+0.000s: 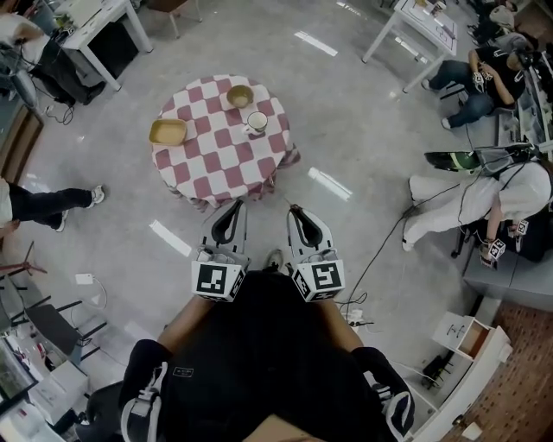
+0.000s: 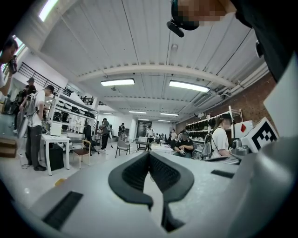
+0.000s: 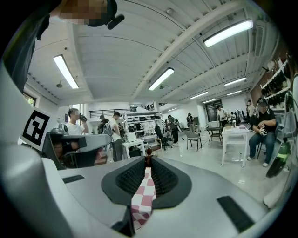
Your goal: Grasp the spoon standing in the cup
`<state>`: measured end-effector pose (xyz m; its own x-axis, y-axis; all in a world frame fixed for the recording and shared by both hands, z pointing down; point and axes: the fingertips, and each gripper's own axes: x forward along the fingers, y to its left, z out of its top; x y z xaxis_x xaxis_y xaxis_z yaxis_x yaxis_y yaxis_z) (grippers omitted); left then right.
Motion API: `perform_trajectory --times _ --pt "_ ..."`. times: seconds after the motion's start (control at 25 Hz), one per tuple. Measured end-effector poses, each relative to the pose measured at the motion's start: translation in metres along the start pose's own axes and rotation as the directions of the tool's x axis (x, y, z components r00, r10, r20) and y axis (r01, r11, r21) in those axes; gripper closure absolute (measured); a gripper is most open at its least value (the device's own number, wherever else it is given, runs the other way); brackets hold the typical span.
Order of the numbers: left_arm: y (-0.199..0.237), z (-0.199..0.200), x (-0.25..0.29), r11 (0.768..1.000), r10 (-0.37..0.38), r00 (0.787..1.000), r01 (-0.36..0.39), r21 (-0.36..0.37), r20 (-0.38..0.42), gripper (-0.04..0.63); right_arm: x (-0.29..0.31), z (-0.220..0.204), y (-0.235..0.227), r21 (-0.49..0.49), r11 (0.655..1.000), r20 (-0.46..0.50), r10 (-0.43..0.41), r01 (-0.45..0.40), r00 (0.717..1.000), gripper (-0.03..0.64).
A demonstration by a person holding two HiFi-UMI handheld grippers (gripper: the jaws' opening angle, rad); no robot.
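A white cup point(image 1: 257, 122) stands near the right of a round table point(image 1: 216, 164) covered in a red-and-white checked cloth. The spoon in the cup is too small to make out. Both grippers hang side by side over the floor, short of the table's near edge and pointing at it. My left gripper point(image 1: 232, 207) point(image 2: 149, 154) has its jaws shut together with nothing between them. On my right gripper point(image 1: 296, 210) point(image 3: 148, 158) the jaws stand a narrow slit apart, and a strip of the checked cloth point(image 3: 143, 200) shows through the slit. Neither gripper holds anything.
Two yellowish bowls point(image 1: 240, 95) point(image 1: 168, 131) share the table with the cup. A person's leg point(image 1: 52, 203) reaches in from the left. One person point(image 1: 484, 198) bends over at the right, and another sits at the top right point(image 1: 484, 73). White tables point(image 1: 104, 26) point(image 1: 423, 22) stand at the back. A cable point(image 1: 380, 250) lies on the floor.
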<state>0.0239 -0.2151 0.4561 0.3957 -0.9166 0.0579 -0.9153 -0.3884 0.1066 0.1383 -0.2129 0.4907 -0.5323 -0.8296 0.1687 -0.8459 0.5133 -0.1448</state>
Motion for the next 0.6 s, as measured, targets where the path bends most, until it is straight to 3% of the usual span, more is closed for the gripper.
perform_trajectory --times 0.6 --pt "0.0054 -0.0024 -0.0034 1.0 -0.002 1.0 0.002 -0.013 -0.001 0.586 0.0016 0.0 0.0072 -0.011 1.0 0.001 -0.007 0.007 1.0 0.561"
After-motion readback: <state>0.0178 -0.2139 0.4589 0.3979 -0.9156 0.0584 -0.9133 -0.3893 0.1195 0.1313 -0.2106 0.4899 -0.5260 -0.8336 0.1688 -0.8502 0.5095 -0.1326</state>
